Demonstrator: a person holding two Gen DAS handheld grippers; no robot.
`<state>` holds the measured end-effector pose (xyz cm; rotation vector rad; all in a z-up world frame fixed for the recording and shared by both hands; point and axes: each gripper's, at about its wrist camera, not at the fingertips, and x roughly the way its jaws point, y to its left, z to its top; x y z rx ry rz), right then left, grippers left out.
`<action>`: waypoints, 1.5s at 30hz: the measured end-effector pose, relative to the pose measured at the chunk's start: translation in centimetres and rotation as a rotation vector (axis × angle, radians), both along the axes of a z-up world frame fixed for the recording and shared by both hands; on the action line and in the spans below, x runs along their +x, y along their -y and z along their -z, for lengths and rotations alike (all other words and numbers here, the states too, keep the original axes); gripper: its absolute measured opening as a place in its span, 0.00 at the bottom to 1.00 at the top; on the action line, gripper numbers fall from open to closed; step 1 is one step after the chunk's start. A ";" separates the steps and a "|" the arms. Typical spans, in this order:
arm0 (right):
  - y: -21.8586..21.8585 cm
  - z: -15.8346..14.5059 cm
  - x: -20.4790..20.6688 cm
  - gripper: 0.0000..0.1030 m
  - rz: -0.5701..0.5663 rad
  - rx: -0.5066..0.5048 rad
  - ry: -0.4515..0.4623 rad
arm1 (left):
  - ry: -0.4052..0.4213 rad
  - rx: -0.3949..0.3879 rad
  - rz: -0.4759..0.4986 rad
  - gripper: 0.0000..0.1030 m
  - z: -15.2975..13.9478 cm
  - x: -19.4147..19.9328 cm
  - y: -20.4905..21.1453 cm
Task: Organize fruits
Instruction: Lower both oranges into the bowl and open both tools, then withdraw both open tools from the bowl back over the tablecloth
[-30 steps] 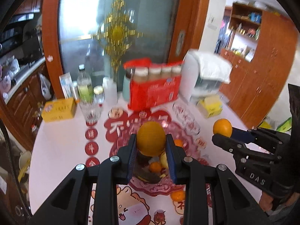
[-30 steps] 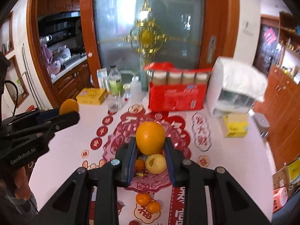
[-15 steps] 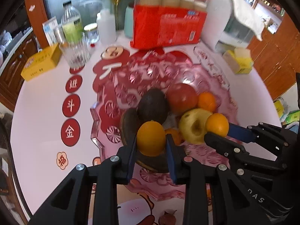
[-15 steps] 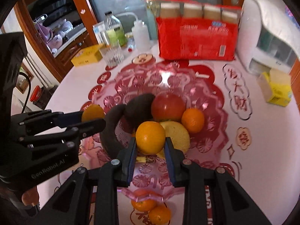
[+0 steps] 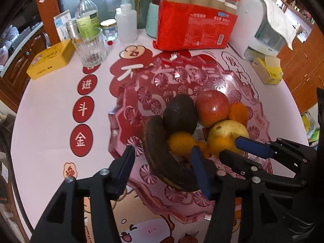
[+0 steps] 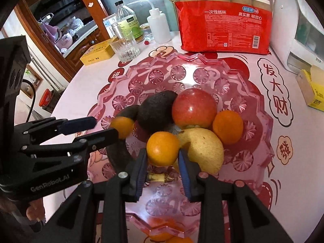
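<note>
Right, fruit count: three oranges in the pink glass dish (image 6: pixel 202 60), plus one red apple (image 6: pixel 194 107), one yellow pear (image 6: pixel 204 149), one dark avocado (image 6: pixel 156 111) and one blackened banana (image 5: pixel 160 158).
Under the dish: more orange fruit shows through the near rim in the right wrist view, number unclear.
Left gripper (image 5: pixel 163 169): jaws spread wide, gripping nothing, one finger each side of the banana's curve.
Left-hand orange (image 5: pixel 180 143): lying loose in the dish, tucked against the avocado and the banana.
Right gripper (image 6: pixel 162 164): blue pads close on both sides of an orange; I cannot tell whether they are pressing on it.
Right-hand orange (image 6: pixel 163 148): smooth, bright, round, sitting low between the pads and touching the pear.
Third orange (image 6: pixel 227 126): beside the apple, at the dish's right side.
Dish: scalloped edge, cut rosette pattern, on a red-and-white printed tablecloth (image 5: pixel 50 109).
Behind it: one red pack of paper cups (image 6: pixel 224 24), one drinking glass (image 5: pixel 90 47), one yellow box (image 5: pixel 50 59).
</note>
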<state>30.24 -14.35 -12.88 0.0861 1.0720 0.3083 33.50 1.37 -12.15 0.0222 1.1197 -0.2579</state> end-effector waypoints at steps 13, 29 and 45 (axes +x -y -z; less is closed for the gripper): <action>0.0 -1.6 -1.6 0.36 0.027 0.001 0.026 | 0.063 -0.020 -0.052 0.74 -3.1 -2.0 -2.0; -0.6 -3.6 -4.9 0.36 0.035 -0.018 0.049 | 0.069 -0.022 -0.062 0.81 -4.7 -5.5 -2.8; -0.3 -8.5 -9.2 0.37 0.084 -0.032 0.126 | 0.171 -0.056 -0.027 0.85 -10.1 -10.1 -3.9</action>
